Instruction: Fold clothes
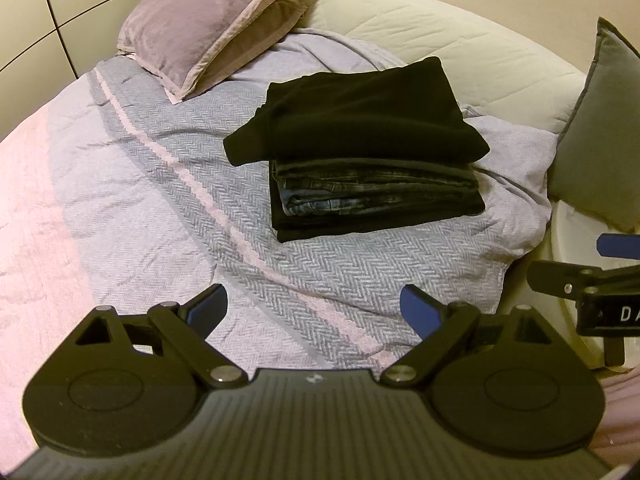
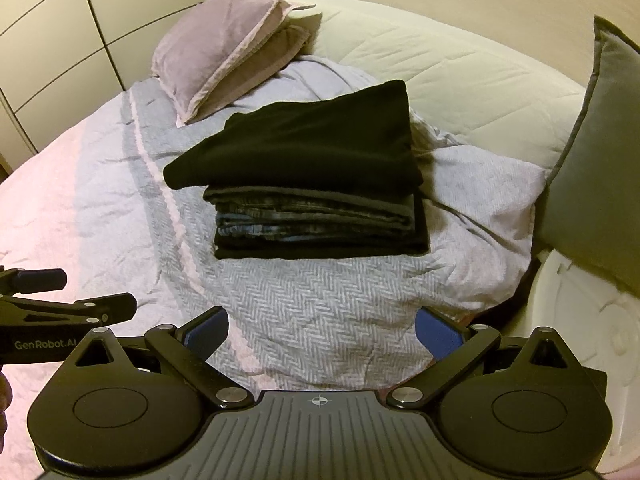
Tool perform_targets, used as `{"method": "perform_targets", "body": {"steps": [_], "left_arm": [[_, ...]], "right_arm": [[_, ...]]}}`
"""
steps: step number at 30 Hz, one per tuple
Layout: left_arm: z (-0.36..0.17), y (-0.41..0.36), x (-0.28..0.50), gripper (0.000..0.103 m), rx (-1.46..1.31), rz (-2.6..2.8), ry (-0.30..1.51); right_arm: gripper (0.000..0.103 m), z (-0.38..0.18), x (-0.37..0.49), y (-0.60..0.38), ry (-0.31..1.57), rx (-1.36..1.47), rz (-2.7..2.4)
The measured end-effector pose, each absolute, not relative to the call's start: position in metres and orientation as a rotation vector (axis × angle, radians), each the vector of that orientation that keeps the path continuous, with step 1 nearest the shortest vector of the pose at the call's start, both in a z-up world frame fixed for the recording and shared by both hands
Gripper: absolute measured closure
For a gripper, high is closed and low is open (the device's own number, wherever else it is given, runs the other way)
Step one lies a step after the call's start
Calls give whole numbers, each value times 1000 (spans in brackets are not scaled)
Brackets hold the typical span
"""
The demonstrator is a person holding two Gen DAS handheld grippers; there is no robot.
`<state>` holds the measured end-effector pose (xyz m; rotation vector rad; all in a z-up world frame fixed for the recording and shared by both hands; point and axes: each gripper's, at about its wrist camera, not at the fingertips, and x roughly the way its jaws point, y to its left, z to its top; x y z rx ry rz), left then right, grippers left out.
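Note:
A stack of folded clothes rests on the bed. Its top piece is a folded black garment (image 1: 360, 116) (image 2: 304, 140); dark blue jeans (image 1: 372, 192) (image 2: 312, 220) and another black layer lie under it. My left gripper (image 1: 314, 308) hovers open over the blanket, well short of the stack, with nothing between its blue pads. My right gripper (image 2: 322, 332) is also open and empty, a similar distance in front of the stack. Each gripper shows at the edge of the other's view.
A grey herringbone blanket (image 1: 320, 272) (image 2: 304, 304) covers a pink sheet (image 1: 36, 184). Two mauve pillows (image 1: 200, 20) (image 2: 228, 52) lean at the back left. A cream padded headboard (image 1: 460, 40) curves behind, and a grey-green cushion (image 2: 600, 168) stands right.

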<state>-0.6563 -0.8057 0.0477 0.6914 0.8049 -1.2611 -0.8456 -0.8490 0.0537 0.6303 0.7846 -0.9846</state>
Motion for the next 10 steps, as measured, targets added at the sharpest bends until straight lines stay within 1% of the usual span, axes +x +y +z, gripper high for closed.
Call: {"method": "perform_targets", "body": {"steps": [10], "left_arm": [[50, -805, -659, 11, 673, -1269, 782]], "right_arm": [[1, 53, -847, -853, 787, 632, -975]]}}
